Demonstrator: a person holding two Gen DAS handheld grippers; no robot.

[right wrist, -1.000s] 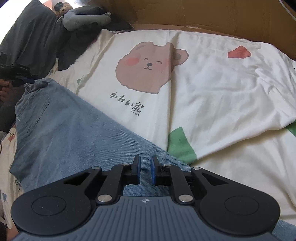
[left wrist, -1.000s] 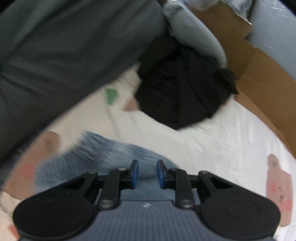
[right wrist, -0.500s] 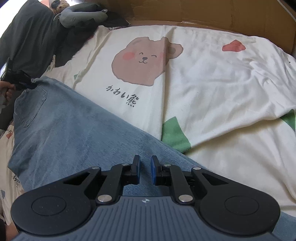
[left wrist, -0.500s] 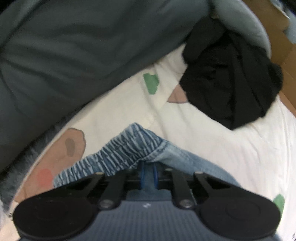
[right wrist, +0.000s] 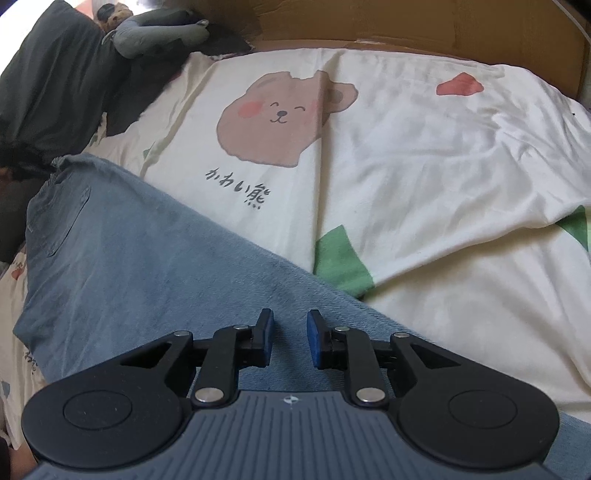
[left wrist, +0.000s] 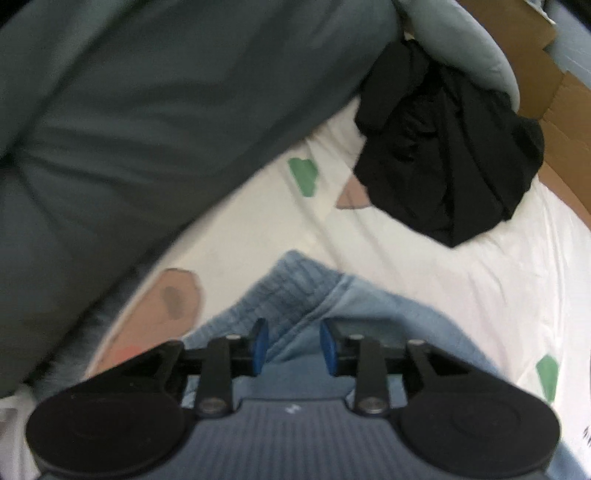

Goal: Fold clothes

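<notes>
Lying across bedsheet (right wrist: 424,155), jeans (right wrist: 147,266) beneath both parted claws.

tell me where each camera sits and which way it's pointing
Left wrist: rides on the left gripper, looking along its open fingers at the waistband end of the jeans, a black garment and a grey duvet beyond.
Right wrist: rides on the right gripper, open, looking along the jeans across the bear-print sheet to a cardboard wall.
Shared: the jeans and the sheet; each shows only its own gripper clearly.
</notes>
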